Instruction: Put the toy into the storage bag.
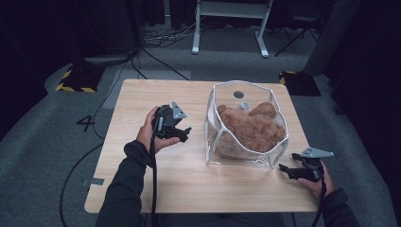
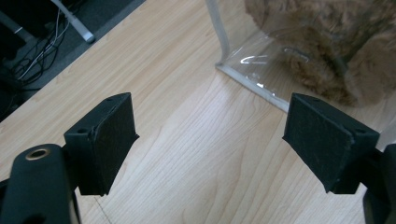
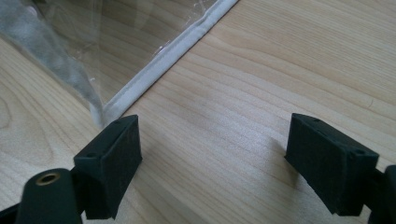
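Clear bag (image 1: 246,142), white-trimmed, centre-right; brown plush (image 1: 253,127) blurred inside. Left gripper (image 1: 182,134), right gripper (image 1: 286,170): jaws apart, empty.

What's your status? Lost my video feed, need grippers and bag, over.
Left gripper open, empty, left of clear bag. Right gripper open, empty, at bag's near right corner. Brown plush toy inside bag, bag upright on table. Nothing in the way.

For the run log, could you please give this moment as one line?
left hand-held gripper: open, left of bag | right hand-held gripper: open, at bag's near right corner | plush toy: inside bag | table
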A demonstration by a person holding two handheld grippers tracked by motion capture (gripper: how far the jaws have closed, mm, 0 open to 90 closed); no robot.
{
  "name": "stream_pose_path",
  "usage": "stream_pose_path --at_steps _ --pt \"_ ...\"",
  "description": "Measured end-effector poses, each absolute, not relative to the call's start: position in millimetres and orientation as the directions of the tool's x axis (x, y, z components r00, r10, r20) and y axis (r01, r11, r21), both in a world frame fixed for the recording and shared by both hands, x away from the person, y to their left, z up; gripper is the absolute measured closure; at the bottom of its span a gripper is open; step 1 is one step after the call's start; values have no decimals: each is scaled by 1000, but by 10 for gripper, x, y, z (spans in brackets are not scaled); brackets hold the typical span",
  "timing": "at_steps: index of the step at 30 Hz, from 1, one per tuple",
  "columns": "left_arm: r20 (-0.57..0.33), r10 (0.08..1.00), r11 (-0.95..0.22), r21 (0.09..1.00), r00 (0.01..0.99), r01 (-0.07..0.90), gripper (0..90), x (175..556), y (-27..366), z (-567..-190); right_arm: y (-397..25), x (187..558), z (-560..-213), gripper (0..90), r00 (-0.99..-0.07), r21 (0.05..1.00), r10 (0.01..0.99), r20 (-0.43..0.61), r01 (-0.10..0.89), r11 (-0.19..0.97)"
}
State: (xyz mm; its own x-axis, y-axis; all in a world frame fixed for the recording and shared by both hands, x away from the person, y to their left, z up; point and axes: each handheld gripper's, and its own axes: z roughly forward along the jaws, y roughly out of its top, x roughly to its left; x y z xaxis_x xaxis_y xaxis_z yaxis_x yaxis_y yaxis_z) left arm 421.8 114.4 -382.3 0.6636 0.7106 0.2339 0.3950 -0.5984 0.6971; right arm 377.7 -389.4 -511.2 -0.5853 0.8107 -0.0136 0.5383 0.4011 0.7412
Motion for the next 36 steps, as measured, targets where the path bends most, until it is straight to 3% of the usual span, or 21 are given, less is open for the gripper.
stream_pose_path --at_steps 6,10,36 --pt "197 727 -570 707 658 418 168 4214 1261 -3855 -3894 3777 -5112 180 -585 741 811 -14 538 401" --pt "231 729 -588 694 645 417 169 4188 1303 -3919 -3893 3777 -5112 180 -585 741 811 -13 539 400" --pt "201 752 -583 648 628 490 169 4048 1610 -4255 -3894 3777 -5112 179 -585 741 811 -14 538 401"
